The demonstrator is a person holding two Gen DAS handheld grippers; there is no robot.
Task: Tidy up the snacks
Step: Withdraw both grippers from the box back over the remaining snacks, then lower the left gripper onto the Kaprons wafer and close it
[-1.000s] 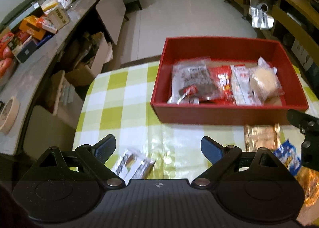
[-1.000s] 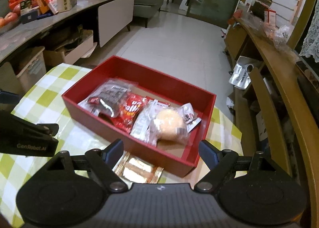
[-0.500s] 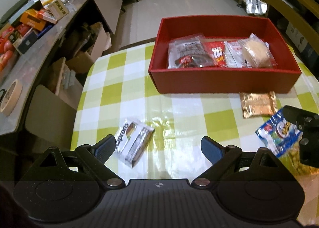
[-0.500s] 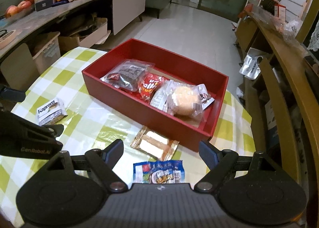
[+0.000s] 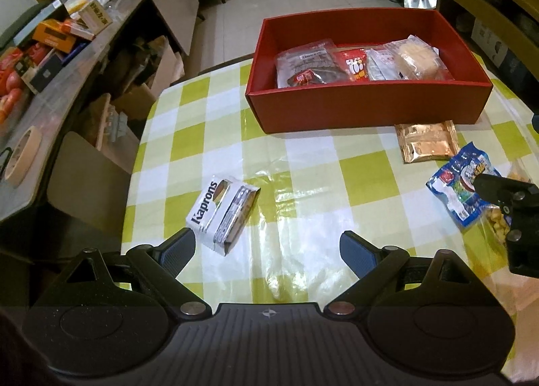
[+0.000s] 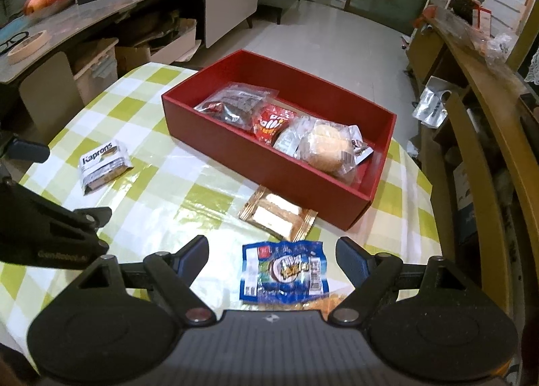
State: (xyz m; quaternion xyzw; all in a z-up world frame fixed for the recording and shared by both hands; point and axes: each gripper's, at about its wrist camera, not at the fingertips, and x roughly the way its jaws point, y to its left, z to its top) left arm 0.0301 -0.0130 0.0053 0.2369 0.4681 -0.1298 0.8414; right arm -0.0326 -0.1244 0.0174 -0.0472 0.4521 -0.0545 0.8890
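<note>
A red box [image 5: 367, 106] [image 6: 269, 160] stands on the checked table and holds several wrapped snacks. On the cloth lie a white Kaprons pack [image 5: 222, 214] [image 6: 102, 163], a gold foil packet [image 5: 426, 145] [image 6: 278, 215] and a blue snack bag [image 5: 461, 187] [image 6: 284, 273]. My left gripper [image 5: 267, 247] is open over the cloth, its left finger just beside the Kaprons pack. My right gripper [image 6: 271, 254] is open with the blue bag lying between its fingers, untouched.
A long counter [image 5: 50, 59] [image 6: 101, 8] with boxes, fruit and a tape roll runs along the left. Cardboard boxes sit beneath it. Wooden shelving [image 6: 478, 116] stands to the right of the table. Tiled floor lies beyond the red box.
Both grippers have drawn back from the red box toward the near side of the table. The Kaprons pack, gold packet and blue bag have come fully into view. Jaws stay open.
</note>
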